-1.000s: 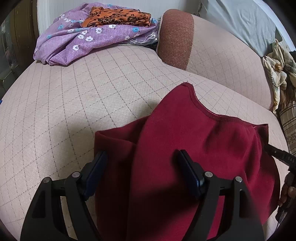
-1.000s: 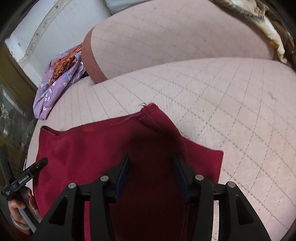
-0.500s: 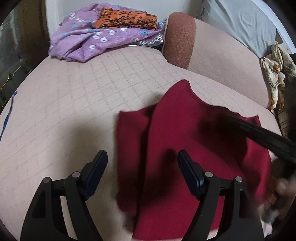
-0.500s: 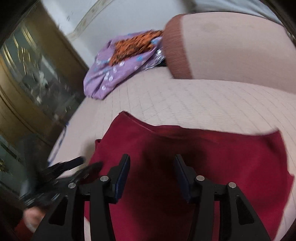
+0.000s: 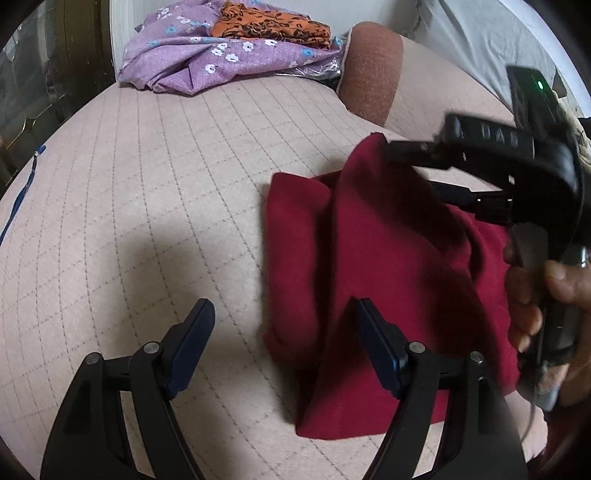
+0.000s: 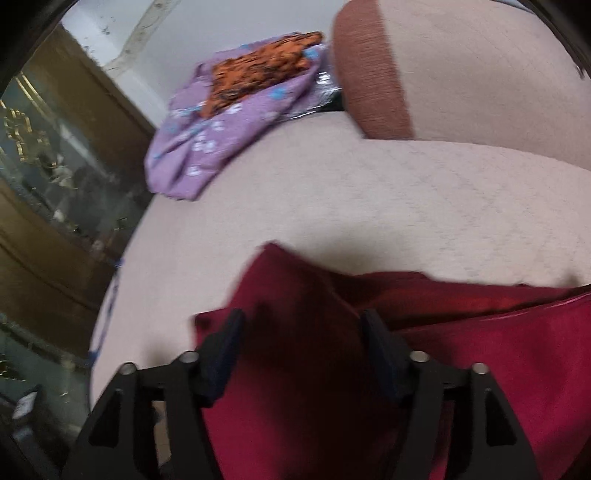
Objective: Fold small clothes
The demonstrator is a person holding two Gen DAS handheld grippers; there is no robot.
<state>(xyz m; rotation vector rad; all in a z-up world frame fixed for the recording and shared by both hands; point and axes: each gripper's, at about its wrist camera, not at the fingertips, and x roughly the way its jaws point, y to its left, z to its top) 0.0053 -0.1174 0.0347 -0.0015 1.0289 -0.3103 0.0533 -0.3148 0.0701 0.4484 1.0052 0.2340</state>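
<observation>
A dark red garment [image 5: 373, 266] lies partly folded on the pale checked couch seat [image 5: 147, 184]. My left gripper [image 5: 284, 332] is open and empty, its fingers straddling the garment's near left edge from above. The right gripper [image 5: 417, 158] shows in the left wrist view, held in a hand over the garment's far right part. In the blurred right wrist view the right gripper [image 6: 303, 347] is open and hangs over the red garment [image 6: 461, 369], with nothing between its fingers.
A purple flowered cloth [image 5: 221, 55] with an orange patterned cloth [image 5: 269, 26] on it lies at the back of the couch. A brown-ended bolster [image 5: 373, 70] lies right of them. A dark cabinet [image 6: 55, 184] stands past the couch's left edge.
My left gripper has drawn back to the left, off the garment. The right gripper has swung left across the garment, and a folded layer now lies over its middle.
</observation>
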